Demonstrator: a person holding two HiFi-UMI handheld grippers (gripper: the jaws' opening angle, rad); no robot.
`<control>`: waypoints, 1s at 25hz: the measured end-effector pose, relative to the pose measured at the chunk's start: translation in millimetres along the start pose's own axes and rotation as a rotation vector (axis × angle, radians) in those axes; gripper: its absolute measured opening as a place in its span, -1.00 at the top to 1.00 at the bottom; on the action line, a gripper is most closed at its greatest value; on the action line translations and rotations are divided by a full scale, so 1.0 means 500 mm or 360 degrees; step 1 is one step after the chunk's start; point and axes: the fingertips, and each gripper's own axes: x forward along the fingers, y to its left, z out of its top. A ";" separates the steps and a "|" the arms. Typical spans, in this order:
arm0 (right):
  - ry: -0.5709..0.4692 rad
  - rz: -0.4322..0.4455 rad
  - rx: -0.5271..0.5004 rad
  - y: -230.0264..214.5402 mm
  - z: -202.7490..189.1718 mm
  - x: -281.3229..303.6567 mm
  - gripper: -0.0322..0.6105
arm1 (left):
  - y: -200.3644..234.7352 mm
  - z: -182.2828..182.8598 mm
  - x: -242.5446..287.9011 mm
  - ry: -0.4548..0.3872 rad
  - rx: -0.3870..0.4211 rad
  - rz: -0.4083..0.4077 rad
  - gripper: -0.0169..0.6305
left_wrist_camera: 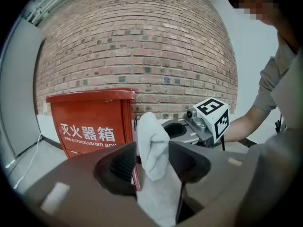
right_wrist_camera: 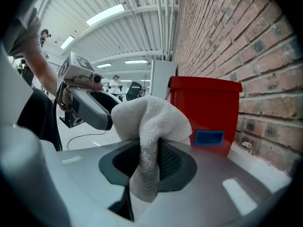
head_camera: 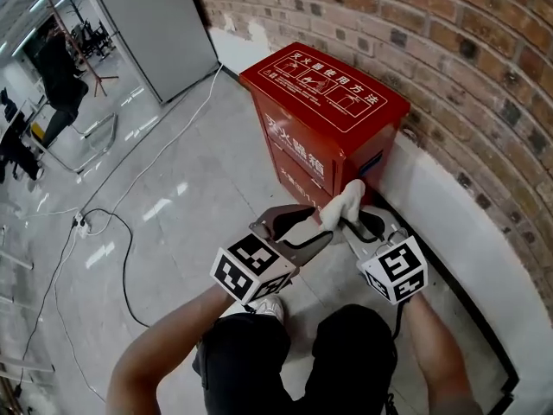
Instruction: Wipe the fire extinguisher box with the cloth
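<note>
**Cloth at the box's near corner, wipe not yet seen in contact**

The cloth (right_wrist_camera: 150, 119) is clamped in the right gripper (right_wrist_camera: 149, 161): a white bunch is seen above the jaws and a tail below them. The left gripper (left_wrist_camera: 154, 157) is released. Its jaws are set apart with the bunch seen in the gap, and a sliver of red is seen between one pad and the cloth.

The fire extinguisher box (head_camera: 324, 102) is stood on the floor (head_camera: 199, 171) against the brick wall (head_camera: 467, 67). The cloth is held low at the box's near corner. Contact with the red panel cannot be confirmed.

Judgement on the step in hand: the bunch should be pressed flat to the panel before any stroke. Long overlapping passes are advised, with the jaws kept off the paint. The clamp should be held firm so the cloth is not dragged out. The left gripper should be drawn clear, or used to steady the box.

Pose: both grippers are held low ahead of the person's legs, tips converged at the cloth, marker cubes turned upward. Both forearms are angled inward and down.
</note>
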 end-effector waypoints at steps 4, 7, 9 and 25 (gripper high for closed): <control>-0.0039 0.0092 -0.0038 0.039 0.018 0.022 0.56 | 0.006 -0.006 -0.036 -0.0023 -0.0028 0.0058 0.29; -0.0035 0.0119 -0.0055 0.063 0.025 0.035 0.56 | 0.017 -0.017 -0.070 -0.0004 -0.0039 0.0164 0.29; -0.0037 0.0136 -0.0061 0.075 0.032 0.039 0.56 | 0.021 -0.022 -0.090 -0.0014 -0.0045 0.0213 0.29; -0.0079 -0.0624 0.0044 -0.020 0.123 0.108 0.56 | 0.192 -0.089 -0.148 0.0008 -0.0157 0.0373 0.34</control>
